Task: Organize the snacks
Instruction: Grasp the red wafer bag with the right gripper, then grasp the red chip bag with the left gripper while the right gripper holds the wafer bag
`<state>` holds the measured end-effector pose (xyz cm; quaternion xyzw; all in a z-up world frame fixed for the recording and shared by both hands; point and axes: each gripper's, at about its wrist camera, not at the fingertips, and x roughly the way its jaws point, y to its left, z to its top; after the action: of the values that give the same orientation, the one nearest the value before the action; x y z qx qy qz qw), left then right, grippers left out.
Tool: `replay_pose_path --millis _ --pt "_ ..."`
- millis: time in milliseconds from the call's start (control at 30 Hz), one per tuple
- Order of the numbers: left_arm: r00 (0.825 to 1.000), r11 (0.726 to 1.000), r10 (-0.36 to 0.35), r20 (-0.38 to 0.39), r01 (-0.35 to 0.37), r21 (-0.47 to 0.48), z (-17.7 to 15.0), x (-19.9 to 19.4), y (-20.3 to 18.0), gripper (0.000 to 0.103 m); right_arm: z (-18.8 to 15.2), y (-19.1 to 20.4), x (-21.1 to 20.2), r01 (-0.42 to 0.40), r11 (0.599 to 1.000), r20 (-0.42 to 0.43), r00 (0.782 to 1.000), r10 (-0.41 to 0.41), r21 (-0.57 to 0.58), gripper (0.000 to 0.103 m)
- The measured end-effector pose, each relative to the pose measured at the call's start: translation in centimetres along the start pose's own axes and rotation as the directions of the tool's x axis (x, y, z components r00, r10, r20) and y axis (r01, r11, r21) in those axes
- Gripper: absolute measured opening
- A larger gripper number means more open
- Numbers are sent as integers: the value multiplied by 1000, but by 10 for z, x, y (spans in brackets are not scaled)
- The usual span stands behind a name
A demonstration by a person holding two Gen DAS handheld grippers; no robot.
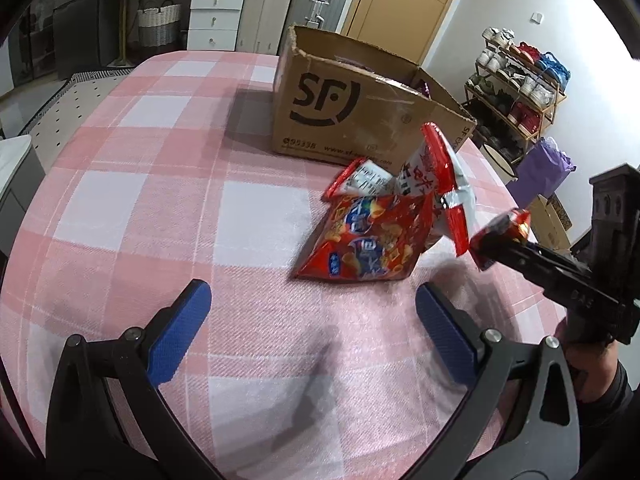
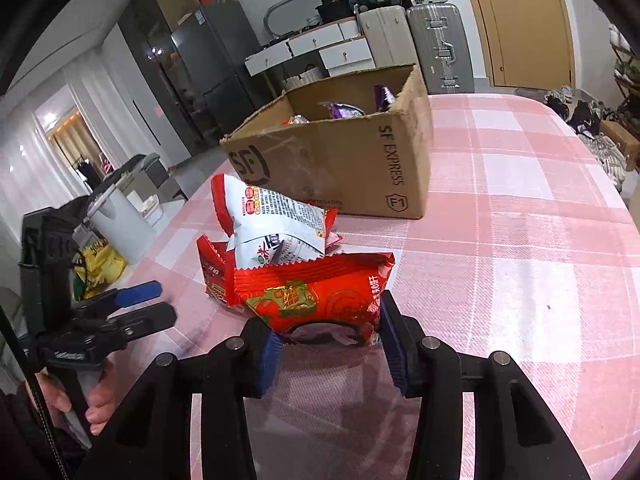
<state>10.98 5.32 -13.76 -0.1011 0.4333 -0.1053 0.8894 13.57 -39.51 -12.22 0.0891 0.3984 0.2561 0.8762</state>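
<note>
**user1:** Pink-and-white checked tablecloth (image 1: 168, 216) across the whole table, drawers and suitcases along the back wall. From the left wrist camera: left gripper (image 1: 312, 328) hovers low over the cloth with its blue pads wide apart, nothing between them. Just ahead of it lies a red chip bag (image 1: 360, 240), with a white-and-red snack bag (image 1: 432, 176) propped up behind it. Cardboard box (image 1: 360, 116) stands a bit further back, open at the top. Right gripper (image 1: 500, 236) comes in from the right, clamped on a red packet (image 1: 520, 222).

**user2:** Right wrist camera agrees. Right gripper (image 2: 328, 344) has its pads pressed on either side of the red packet (image 2: 316, 292). The white-and-red snack bag (image 2: 276, 224) lies on top of the pile right behind it, near the box (image 2: 340, 164). A couple of purple wrappers (image 2: 344, 110) peek out of the box. Left gripper (image 2: 148, 300) sits off to the left, fingers spread.
</note>
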Motion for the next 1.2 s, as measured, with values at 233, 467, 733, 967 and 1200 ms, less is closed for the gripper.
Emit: replay_pose_path --millis 233,467,733,967,1200 --pt "999 999 -29 -27 29 13 14 19 -10 102 -6 -10 -16 -9 999 17 1000 9 33 45" --pt "998 998 -43 -50 45 39 27 39 -22 102 -11 -17 -21 -4 999 16 1000 4 48 45" --pt "995 997 -72 -69 75 34 40 59 -22 101 -12 -19 -23 -12 999 22 1000 11 52 45" --pt "992 995 -97 -86 100 29 47 74 -25 92 -14 -20 -24 -14 998 18 1000 13 58 45" --pt "984 988 -148 -100 151 23 49 84 -27 65 -14 -21 -25 -10 998 22 1000 9 66 45"
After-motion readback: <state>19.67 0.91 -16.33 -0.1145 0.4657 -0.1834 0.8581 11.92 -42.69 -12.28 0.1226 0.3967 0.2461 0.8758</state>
